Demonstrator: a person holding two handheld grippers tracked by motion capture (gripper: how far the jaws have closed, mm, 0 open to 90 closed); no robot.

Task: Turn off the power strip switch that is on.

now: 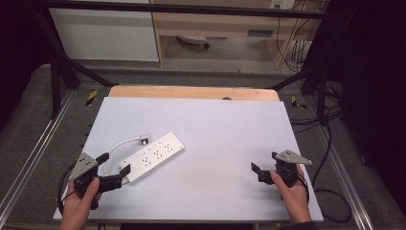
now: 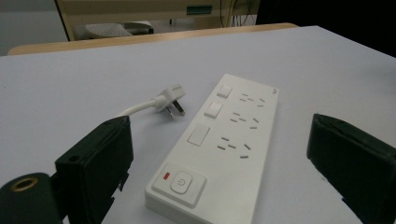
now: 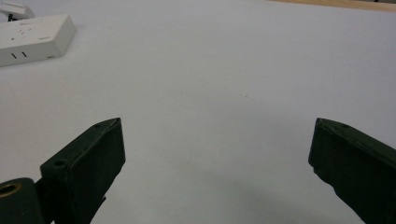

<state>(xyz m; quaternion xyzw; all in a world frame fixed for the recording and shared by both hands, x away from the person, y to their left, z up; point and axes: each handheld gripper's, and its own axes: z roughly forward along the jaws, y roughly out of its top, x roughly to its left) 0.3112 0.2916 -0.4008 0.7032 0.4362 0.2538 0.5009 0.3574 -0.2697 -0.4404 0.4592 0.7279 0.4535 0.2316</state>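
While the left gripper (image 1: 114, 168) hangs just above the pale grey tabletop (image 1: 225, 139), its two black jaws stand spread wide with nothing pinched between them. Straight ahead of its fingertips lies the long white plastic power strip (image 2: 219, 149), flat on the surface, its near end sitting in the gap between the jaws but touching neither of them as far as the left gripper view shows. That near end carries a round power button (image 2: 182, 182) with a small red mark beside it; farther from the fingers run three square switches and three groups of socket slots. Beyond the left-hand finger (image 2: 95, 165) and just beside the strip's flank rests the white moulded plug (image 2: 170, 102), prongs pointing towards the strip, on a thick white cable (image 1: 119, 145) that curves back round towards that finger in the high view.

Well apart from all this, the right gripper (image 1: 261, 172) is held low over bare tabletop, its black jaws likewise released and holding nothing. From its own camera the strip's far end sits well beyond the left-hand fingertip (image 3: 91, 163), up in the corner. A hand grips each tool from behind.
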